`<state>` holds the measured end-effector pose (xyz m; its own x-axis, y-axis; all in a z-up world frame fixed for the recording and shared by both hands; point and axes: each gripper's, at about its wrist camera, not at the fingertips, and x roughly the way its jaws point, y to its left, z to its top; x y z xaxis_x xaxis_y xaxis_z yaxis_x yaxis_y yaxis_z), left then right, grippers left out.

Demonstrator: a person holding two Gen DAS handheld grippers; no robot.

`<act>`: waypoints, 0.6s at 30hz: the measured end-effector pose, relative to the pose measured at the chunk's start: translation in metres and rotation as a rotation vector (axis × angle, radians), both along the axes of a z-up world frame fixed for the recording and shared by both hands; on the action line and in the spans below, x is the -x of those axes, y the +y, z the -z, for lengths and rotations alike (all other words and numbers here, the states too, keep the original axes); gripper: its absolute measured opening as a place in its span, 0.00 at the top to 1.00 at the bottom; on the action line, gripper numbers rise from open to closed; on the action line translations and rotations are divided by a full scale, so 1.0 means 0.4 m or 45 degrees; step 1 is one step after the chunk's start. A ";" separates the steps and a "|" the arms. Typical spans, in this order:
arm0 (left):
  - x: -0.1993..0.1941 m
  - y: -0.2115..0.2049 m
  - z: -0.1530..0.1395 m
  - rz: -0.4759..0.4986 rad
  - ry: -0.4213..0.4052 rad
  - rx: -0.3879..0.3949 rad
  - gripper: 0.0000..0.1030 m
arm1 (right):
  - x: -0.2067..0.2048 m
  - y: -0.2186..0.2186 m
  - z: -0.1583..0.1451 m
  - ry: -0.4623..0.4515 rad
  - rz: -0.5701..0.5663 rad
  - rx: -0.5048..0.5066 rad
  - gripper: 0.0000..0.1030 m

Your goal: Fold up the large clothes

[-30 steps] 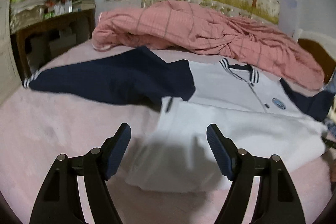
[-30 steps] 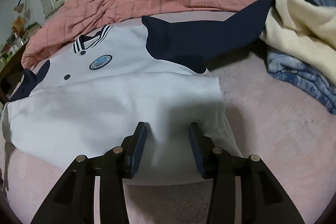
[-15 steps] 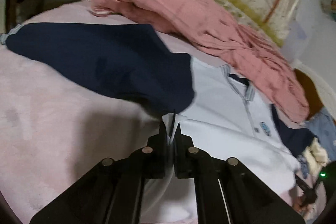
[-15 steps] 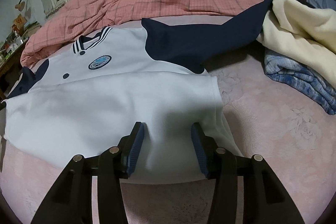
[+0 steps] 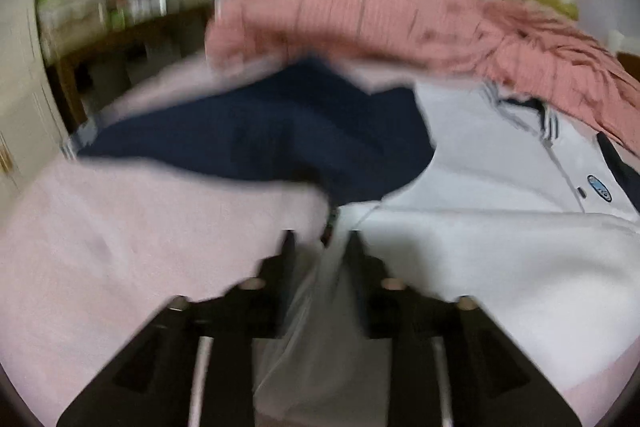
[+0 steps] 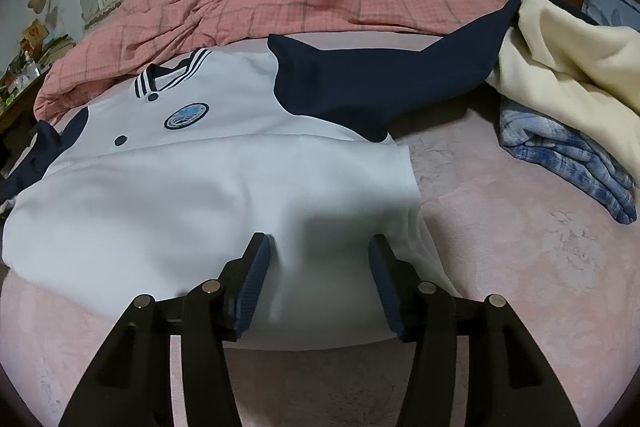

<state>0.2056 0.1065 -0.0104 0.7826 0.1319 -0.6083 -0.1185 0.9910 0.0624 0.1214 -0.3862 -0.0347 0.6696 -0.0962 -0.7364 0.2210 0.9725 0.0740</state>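
Jacket [image 6: 208, 211] lies flat on the bed [image 6: 520, 267], hem folded up; soft, limp, likely light. Left claw [image 5: 318, 251] opening around its white side edge; right claw [image 6: 318, 267] opening over the fold. Grip edges.

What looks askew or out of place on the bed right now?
The jacket is only half tidy: its bottom half is folded up, but both navy sleeves sprawl outward, one running under the cream blanket. The left gripper, jaws opening, has bunched white fabric between them. The left view is badly blurred.
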 end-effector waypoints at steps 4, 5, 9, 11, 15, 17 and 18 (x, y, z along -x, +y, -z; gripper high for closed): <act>0.104 -0.046 -0.078 0.048 -0.191 -0.054 0.43 | 0.016 0.003 -0.012 -0.050 0.001 0.015 0.41; 0.120 -0.049 -0.095 0.075 -0.212 -0.041 0.39 | 0.023 0.005 -0.020 -0.077 0.002 0.026 0.38; 0.190 -0.060 -0.170 0.155 -0.343 -0.012 0.02 | 0.082 0.037 -0.076 -0.258 -0.002 0.126 0.11; 0.227 -0.046 -0.198 0.170 -0.418 0.003 0.00 | 0.126 0.063 -0.112 -0.384 0.000 0.198 0.00; 0.246 0.013 -0.239 0.196 -0.492 0.061 0.00 | 0.193 0.106 -0.170 -0.565 0.016 0.283 0.00; 0.257 0.036 -0.258 0.186 -0.516 0.062 0.00 | 0.203 0.114 -0.198 -0.574 0.026 0.252 0.00; 0.260 0.044 -0.270 0.182 -0.530 0.056 0.00 | 0.206 0.114 -0.214 -0.579 0.037 0.225 0.00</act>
